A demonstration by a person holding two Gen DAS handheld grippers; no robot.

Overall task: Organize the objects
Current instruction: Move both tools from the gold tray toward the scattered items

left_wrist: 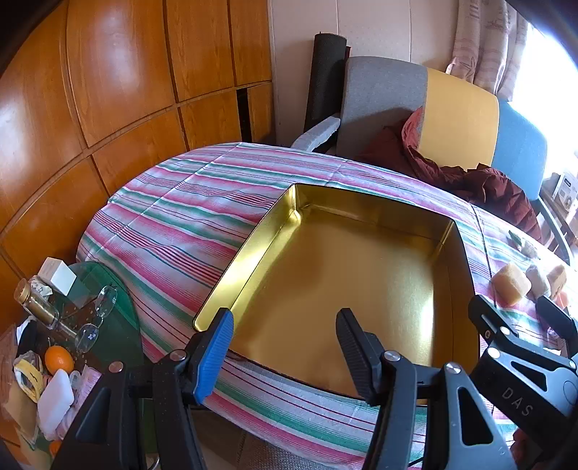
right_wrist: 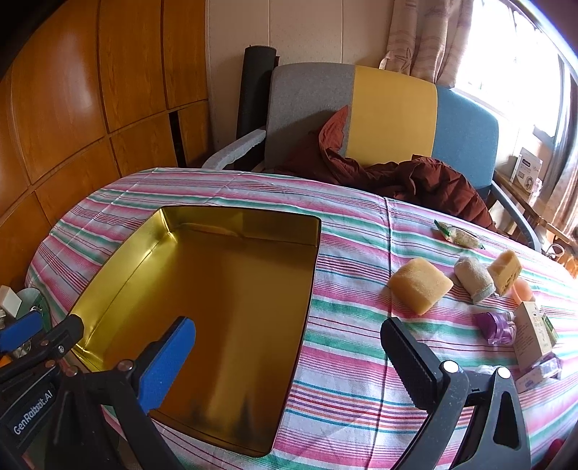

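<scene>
Glossy orange-brown wood panelling (right_wrist: pixel 72 108) on the left, pale wall (right_wrist: pixel 307 32) behind, a grey-yellow-blue armchair (right_wrist: pixel 390 112) with a dark red jacket (right_wrist: pixel 433 184) on it, patterned curtain (right_wrist: pixel 426 36) by a bright window (right_wrist: pixel 513 72) at right.

A gold tin (right_wrist: pixel 216 307) sits on a counter cloth (right_wrist: pixel 361 361) striped pink, green and white. Yellow-tan sponges (right_wrist: pixel 421 285) lie at right. The armchair (right_wrist: pixel 393 112) behind is grey, yellow and blue, under a dark red jacket (right_wrist: pixel 433 184).
</scene>
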